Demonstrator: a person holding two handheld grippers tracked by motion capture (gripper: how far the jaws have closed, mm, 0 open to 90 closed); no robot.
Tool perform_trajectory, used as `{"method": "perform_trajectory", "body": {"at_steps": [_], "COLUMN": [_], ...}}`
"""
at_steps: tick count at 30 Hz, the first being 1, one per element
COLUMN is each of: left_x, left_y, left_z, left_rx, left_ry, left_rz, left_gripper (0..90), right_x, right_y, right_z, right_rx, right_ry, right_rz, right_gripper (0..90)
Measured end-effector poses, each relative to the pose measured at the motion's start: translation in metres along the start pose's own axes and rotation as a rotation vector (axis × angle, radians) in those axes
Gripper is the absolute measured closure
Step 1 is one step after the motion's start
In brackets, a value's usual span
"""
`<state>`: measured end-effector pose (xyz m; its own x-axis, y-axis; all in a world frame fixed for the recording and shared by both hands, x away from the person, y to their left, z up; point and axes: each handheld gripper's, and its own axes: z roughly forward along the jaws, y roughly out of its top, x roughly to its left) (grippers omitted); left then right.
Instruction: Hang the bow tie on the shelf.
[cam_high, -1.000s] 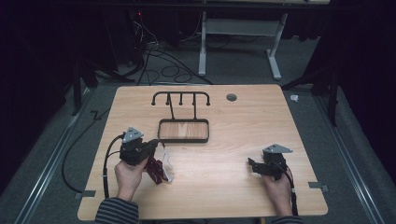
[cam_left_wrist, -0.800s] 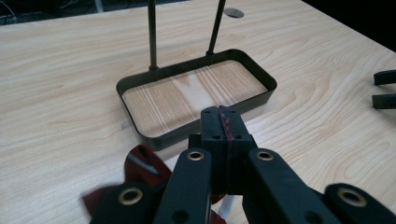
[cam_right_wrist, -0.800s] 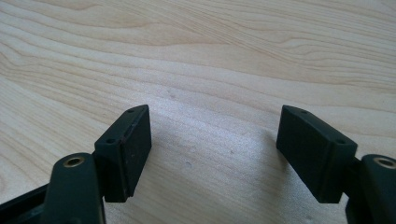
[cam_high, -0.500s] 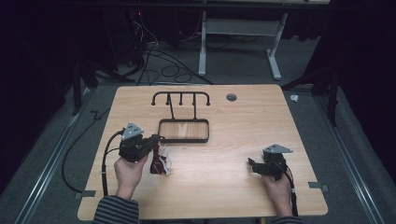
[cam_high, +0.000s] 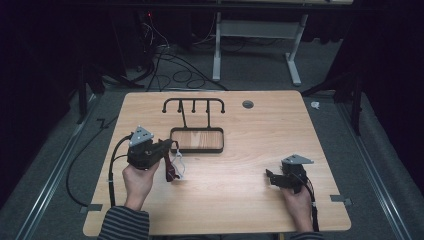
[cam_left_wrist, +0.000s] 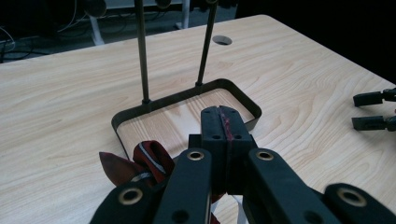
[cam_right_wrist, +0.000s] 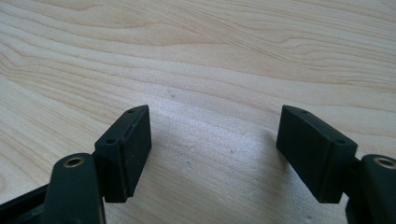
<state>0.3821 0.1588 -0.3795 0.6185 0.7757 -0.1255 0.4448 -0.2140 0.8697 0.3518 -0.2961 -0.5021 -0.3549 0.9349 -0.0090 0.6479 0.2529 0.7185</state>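
Note:
A dark red cloth piece (cam_high: 170, 167) with a pale stripe and a white cord hangs from my left gripper (cam_high: 170, 146), just above the table's left half. In the left gripper view the jaws (cam_left_wrist: 219, 119) are pressed together with a thin red edge between them, and the rest of the cloth (cam_left_wrist: 147, 158) bunches below at the left. A black hook rack (cam_high: 194, 102) rises on two posts from a black-rimmed wooden tray (cam_high: 196, 149), right in front of that gripper. My right gripper (cam_high: 270, 177) rests low at the table's right, jaws (cam_right_wrist: 214, 144) wide open over bare wood.
The tray rim (cam_left_wrist: 187, 95) and the two rack posts (cam_left_wrist: 142, 51) stand close ahead of the left jaws. A round cable hole (cam_high: 247, 104) lies near the table's far edge. The right gripper's open jaws (cam_left_wrist: 373, 111) show at the right edge of the left gripper view.
My left gripper has risen a little and moved toward the tray, lifting the red cloth up from the table. The right gripper has stayed where it was.

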Motion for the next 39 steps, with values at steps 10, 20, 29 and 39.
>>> {"method": "perform_trajectory", "body": {"at_steps": [10, 20, 29, 39], "left_x": [-0.002, -0.004, -0.006, -0.008], "left_y": [0.009, 0.018, 0.027, 0.035], "left_z": [0.0, 0.004, 0.007, 0.011], "left_rx": [-0.022, -0.019, -0.015, -0.02], "left_ry": [-0.005, -0.023, -0.029, -0.042], "left_rz": [0.009, 0.014, 0.028, 0.027], "left_gripper": [90.0, 90.0, 90.0, 89.9], "right_x": [0.0, 0.0, 0.0, 0.0], "right_y": [0.0, 0.0, 0.0, 0.0], "right_z": [0.0, 0.0, 0.0, 0.0], "right_rx": [0.0, 0.0, 0.0, 0.001], "right_ry": [0.0, 0.0, 0.0, 0.0], "right_rz": [0.0, -0.001, -0.001, -0.003], "right_gripper": [27.6, 27.5, 27.4, 27.4]}}
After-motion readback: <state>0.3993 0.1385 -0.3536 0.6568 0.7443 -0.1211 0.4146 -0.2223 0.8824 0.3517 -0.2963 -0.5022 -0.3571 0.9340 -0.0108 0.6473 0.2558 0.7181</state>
